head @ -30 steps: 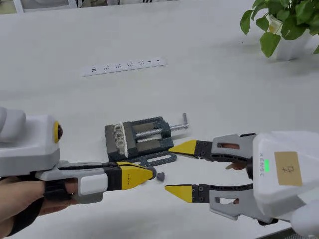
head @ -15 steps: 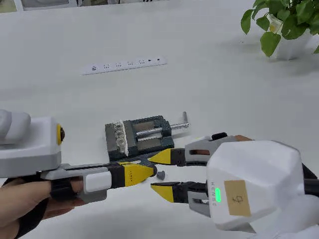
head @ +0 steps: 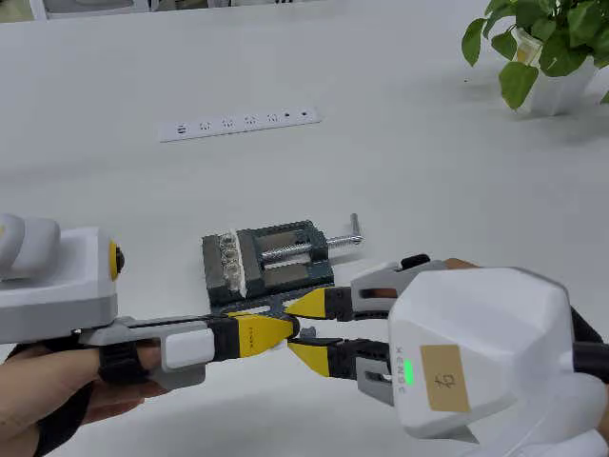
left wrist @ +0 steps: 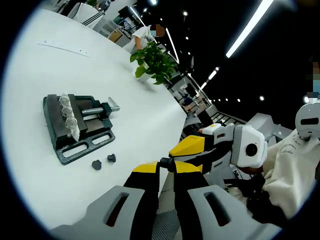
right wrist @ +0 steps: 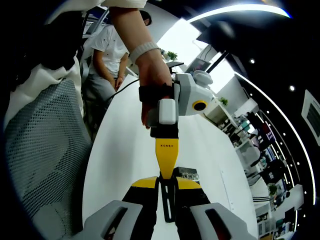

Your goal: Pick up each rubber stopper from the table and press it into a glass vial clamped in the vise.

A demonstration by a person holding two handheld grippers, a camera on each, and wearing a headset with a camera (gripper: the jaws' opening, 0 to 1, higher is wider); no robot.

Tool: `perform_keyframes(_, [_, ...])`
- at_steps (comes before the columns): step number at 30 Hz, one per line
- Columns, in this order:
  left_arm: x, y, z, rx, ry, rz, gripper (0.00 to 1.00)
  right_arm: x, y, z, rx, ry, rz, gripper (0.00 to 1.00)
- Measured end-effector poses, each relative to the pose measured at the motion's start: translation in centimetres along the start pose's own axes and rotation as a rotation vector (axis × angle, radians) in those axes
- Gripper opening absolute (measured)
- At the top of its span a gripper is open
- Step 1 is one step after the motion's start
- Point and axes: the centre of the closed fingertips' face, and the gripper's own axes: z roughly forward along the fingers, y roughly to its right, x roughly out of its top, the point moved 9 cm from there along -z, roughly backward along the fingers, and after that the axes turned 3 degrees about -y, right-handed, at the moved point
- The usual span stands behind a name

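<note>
Jaws of the white right gripper [head: 293, 327], narrowed since earlier yet apart, bracket the pressed-together jaws of the white left gripper [left wrist: 166, 166].

On the white housing of your right claw [head: 291, 327] you have a tan sticker [head: 446, 378] bearing the handwritten character 右. Just beside the green light [head: 409, 372] on that housing runs small grey lettering [head: 397, 367], which seems to read XENSE. In the right gripper view, the same word stands in black on the yellow finger of your left claw [right wrist: 165, 175]
</note>
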Motion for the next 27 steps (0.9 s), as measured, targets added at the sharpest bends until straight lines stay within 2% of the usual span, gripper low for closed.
perform_keyframes(8, [-0.19,-0.01,-0.08,0.003,0.006,-0.004,0.07,0.13,-0.12,0.05,-0.002,-0.008,-0.019,0.09])
perform_keyframes(24, [-0.68,0.07,0.04,-0.009,-0.004,0.03,0.07,0.02,-0.37,-0.17,0.017,-0.004,0.042,0.08])
perform_keyframes(27, [-0.82,0.21,0.08,-0.021,-0.004,0.04,0.11,-0.09,-0.43,-0.16,0.019,-0.006,0.05,0.08])
